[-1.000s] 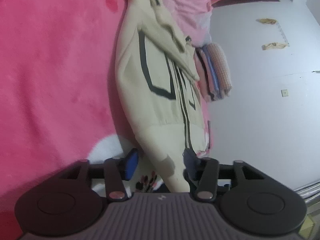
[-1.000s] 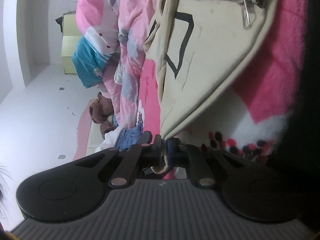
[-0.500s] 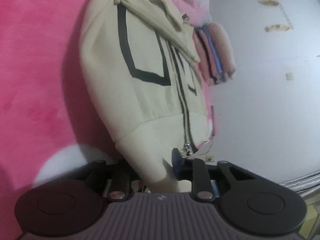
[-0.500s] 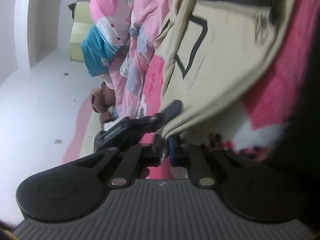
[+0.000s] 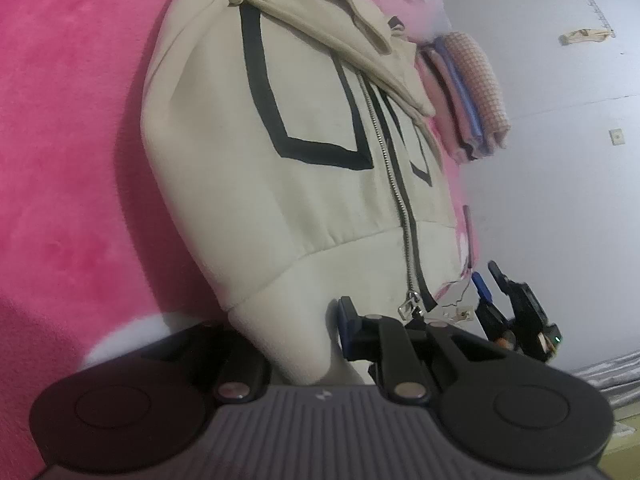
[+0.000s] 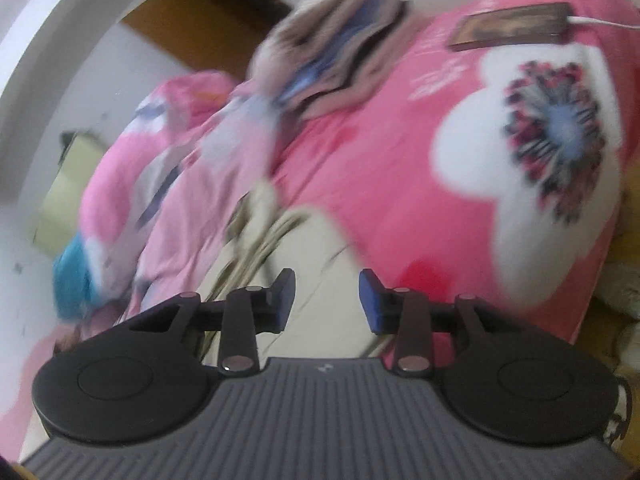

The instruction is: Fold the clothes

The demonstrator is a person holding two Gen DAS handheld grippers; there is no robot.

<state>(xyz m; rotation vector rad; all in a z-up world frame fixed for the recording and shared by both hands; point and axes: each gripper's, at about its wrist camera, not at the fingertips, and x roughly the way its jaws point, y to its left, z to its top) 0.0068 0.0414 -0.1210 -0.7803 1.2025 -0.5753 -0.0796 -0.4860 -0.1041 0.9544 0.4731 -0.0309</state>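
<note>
Left gripper (image 5: 298, 344) pinches the ribbed hem of the cream zip jacket (image 5: 248, 168) – hem fabric runs between its jaws, near the zipper pull (image 5: 409, 303). The jacket lies on the pink blanket (image 5: 60, 140), hem toward the bed's near edge, collar end toward the far side.

Right gripper (image 6: 327, 294): jaws spread, nothing between them, cream cloth beneath.

Procedure (judged, not observed): keep the left pinch firm w/ the hem taut; re-grip the free hem corner w/ the right before any lift, so both corners travel level and the zipper stays straight. A one-sided pull would likely skew the fold.

View differences – the left wrist view gives the jacket front, black line pattern and zipper sharply, plus the other gripper by the bed's right edge. The right wrist view (heavily blurred) adds the blanket's flower print (image 6: 556, 128), a stack of folded clothes (image 6: 332, 44) toward the far edge, and a dark flat object w/ a white cable (image 6: 512, 28).
</note>
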